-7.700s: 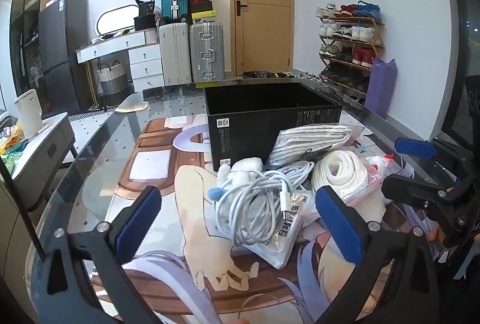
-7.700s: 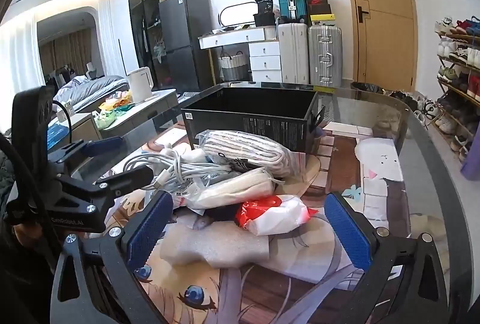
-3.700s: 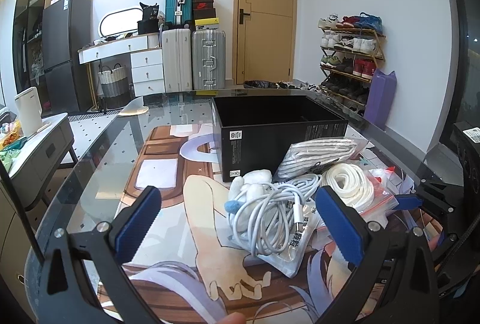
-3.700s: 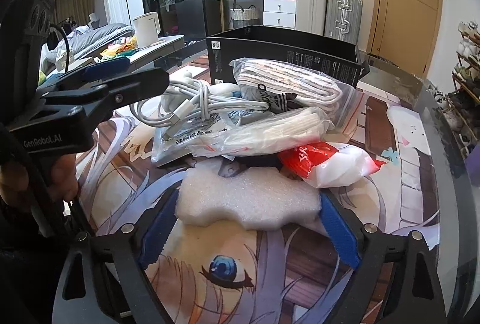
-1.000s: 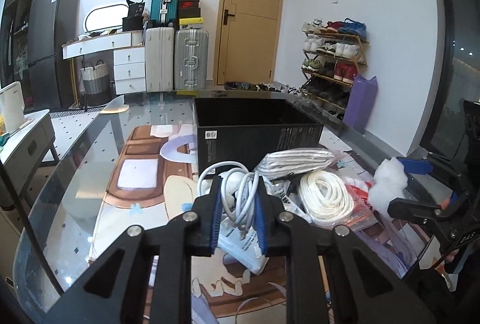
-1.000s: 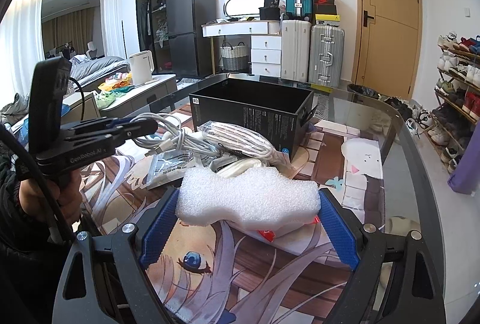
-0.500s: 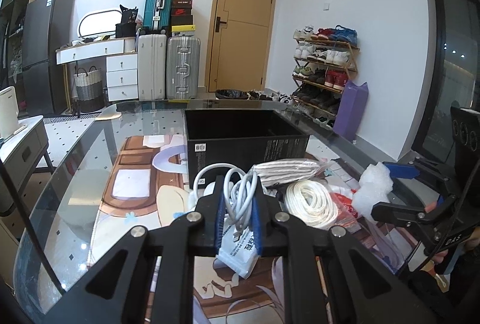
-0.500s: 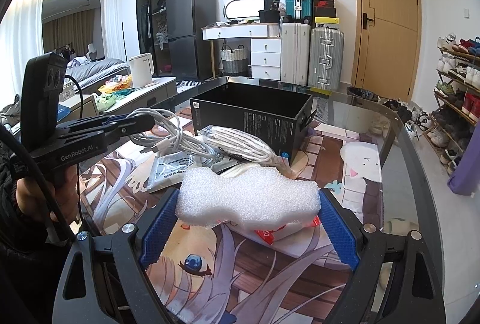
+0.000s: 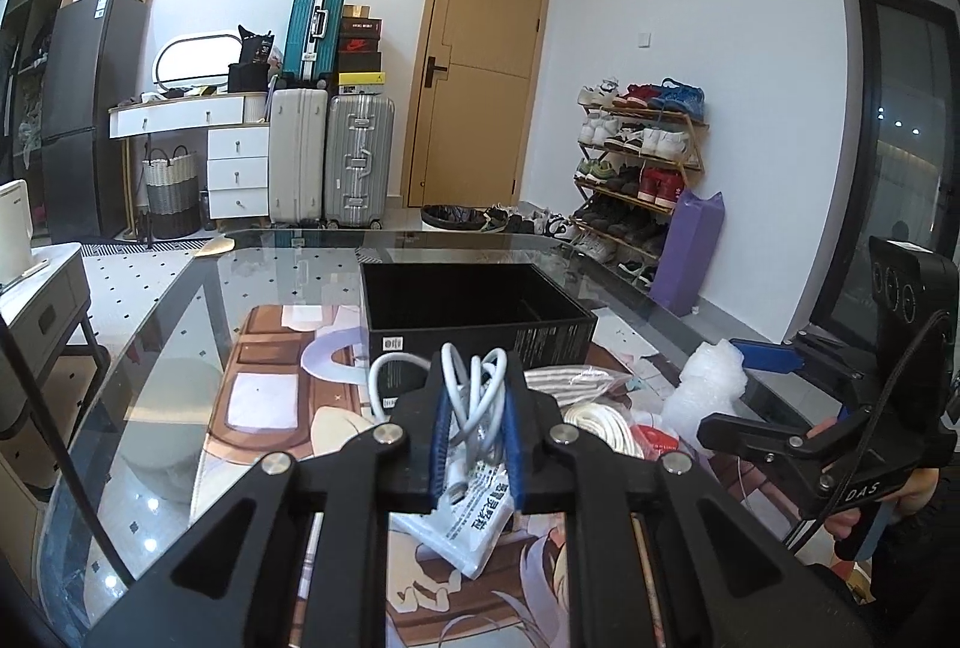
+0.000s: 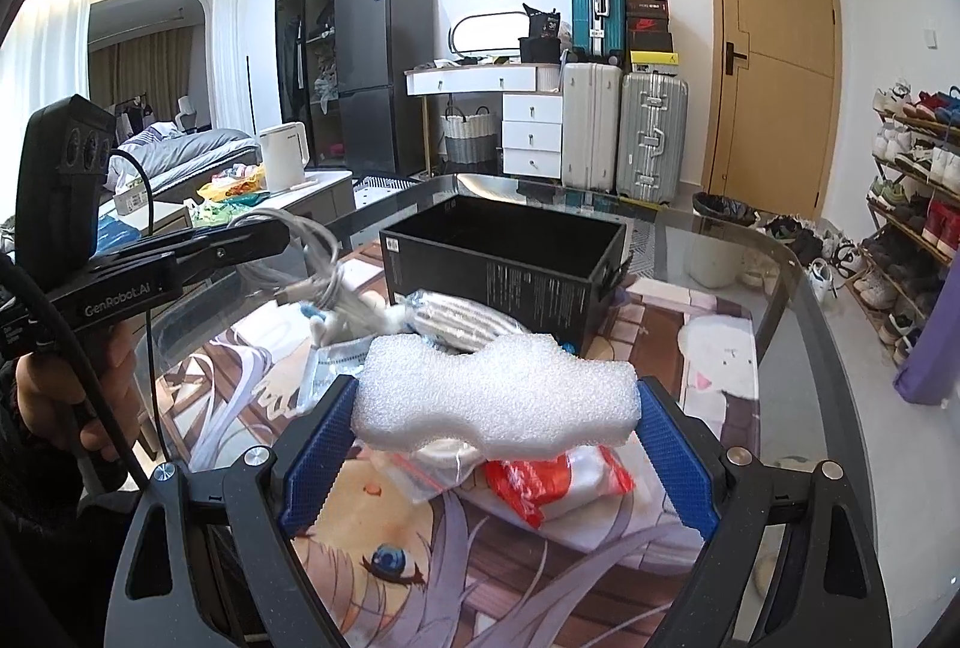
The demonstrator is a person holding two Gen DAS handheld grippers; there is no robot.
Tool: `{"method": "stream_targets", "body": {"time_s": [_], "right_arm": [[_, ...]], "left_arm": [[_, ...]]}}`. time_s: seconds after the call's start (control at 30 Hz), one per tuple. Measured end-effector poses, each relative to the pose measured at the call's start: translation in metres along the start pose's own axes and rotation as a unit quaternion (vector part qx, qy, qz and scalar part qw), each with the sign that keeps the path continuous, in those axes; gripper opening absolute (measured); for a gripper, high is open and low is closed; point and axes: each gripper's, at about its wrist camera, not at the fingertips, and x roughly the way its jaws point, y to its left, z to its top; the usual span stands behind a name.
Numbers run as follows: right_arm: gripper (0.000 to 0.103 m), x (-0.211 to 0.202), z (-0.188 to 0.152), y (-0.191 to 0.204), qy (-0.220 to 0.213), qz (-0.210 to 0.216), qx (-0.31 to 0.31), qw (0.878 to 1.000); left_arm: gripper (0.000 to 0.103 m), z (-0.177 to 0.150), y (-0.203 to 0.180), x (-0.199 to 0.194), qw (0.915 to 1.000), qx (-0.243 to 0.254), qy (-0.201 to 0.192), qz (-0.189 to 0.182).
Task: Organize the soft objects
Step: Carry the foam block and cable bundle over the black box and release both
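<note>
My left gripper [image 9: 476,396] is shut on a bundle of white cables [image 9: 474,399] and holds it above the table, in front of the open black box [image 9: 474,315]. It also shows in the right wrist view [image 10: 264,237] with the cables [image 10: 318,258] hanging from it. My right gripper [image 10: 495,420] is shut on a white foam block [image 10: 492,396], lifted above the pile; the block also shows in the left wrist view [image 9: 711,384]. On the table lie a striped bagged item [image 10: 462,318], a white rope coil [image 9: 597,423] and a red and white bag [image 10: 552,477].
The glass table [image 9: 174,348] has a printed mat [image 10: 420,576] on it. A white labelled pouch [image 9: 474,516] lies under my left gripper. The black box [image 10: 510,258] stands at mid-table. Suitcases, a shoe rack and a door stand beyond.
My left gripper has lifted the cable bundle higher and nearer the black box. My right gripper holds the foam block and has risen slightly.
</note>
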Motion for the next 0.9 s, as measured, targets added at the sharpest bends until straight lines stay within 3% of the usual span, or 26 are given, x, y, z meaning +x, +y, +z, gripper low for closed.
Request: {"method": "stream_targets", "body": {"time_s": [0.9], "right_arm": [[0.091, 0.041, 0.056, -0.006, -0.018, 0.009, -0.034, 0.999]], "left_arm": [[0.013, 0.05, 0.009, 0.024, 0.9993, -0.008, -0.036, -0.011]]}}
